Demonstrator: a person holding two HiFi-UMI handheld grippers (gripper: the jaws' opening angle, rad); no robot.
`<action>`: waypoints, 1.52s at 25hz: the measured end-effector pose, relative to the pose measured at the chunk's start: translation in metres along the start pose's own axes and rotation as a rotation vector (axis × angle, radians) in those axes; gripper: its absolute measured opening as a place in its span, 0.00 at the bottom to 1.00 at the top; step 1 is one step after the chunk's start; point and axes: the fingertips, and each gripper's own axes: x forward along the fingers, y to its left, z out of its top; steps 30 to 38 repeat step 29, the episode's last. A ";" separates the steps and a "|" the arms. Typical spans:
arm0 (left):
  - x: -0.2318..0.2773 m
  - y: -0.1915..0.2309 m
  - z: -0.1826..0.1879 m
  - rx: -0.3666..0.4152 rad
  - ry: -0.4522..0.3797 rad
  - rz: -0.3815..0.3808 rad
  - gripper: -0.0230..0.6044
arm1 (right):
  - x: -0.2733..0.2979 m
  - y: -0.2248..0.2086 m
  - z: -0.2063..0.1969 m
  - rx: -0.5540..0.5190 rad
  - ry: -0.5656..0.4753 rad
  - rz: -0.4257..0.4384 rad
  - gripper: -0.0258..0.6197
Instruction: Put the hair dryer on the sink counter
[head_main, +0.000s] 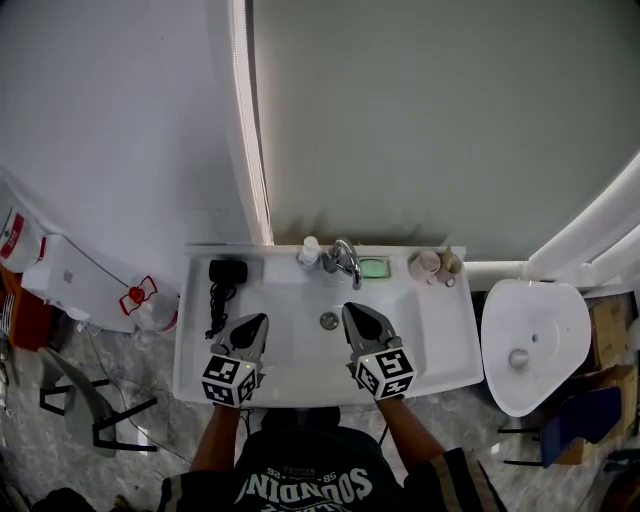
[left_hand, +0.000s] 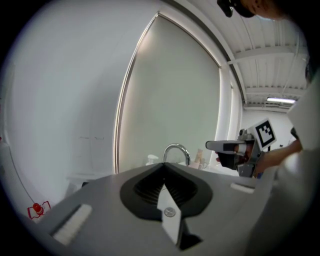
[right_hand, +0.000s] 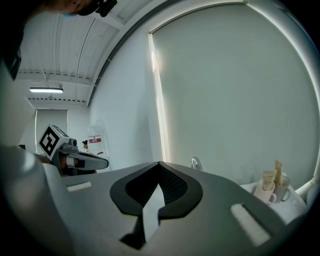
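Observation:
A black hair dryer (head_main: 227, 271) lies on the left part of the white sink counter (head_main: 440, 345), its black cord (head_main: 215, 312) trailing toward the front. My left gripper (head_main: 256, 320) hovers just right of the cord, shut and empty, apart from the dryer. My right gripper (head_main: 350, 309) hangs over the basin near the drain (head_main: 329, 320), shut and holding nothing. In the left gripper view the jaws meet at a point (left_hand: 163, 164) with the right gripper (left_hand: 220, 146) beyond. In the right gripper view the jaws (right_hand: 159, 163) are also closed, with the left gripper (right_hand: 95, 162) at the left.
A chrome faucet (head_main: 345, 261) stands at the back of the basin, with a white bottle (head_main: 309, 250), a green soap (head_main: 374, 267) and cups (head_main: 430, 265) along the back edge. A white toilet (head_main: 530, 340) is at the right. A white box (head_main: 65, 278) sits left of the counter.

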 end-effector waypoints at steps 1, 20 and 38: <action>0.001 -0.002 0.002 0.002 -0.003 -0.002 0.12 | -0.002 -0.001 0.000 -0.002 0.004 -0.004 0.04; 0.005 -0.007 0.001 -0.007 -0.007 -0.023 0.12 | -0.012 -0.007 -0.006 -0.004 0.020 -0.039 0.04; 0.007 -0.009 -0.003 -0.010 0.001 -0.036 0.12 | -0.011 -0.005 -0.008 -0.001 0.021 -0.036 0.04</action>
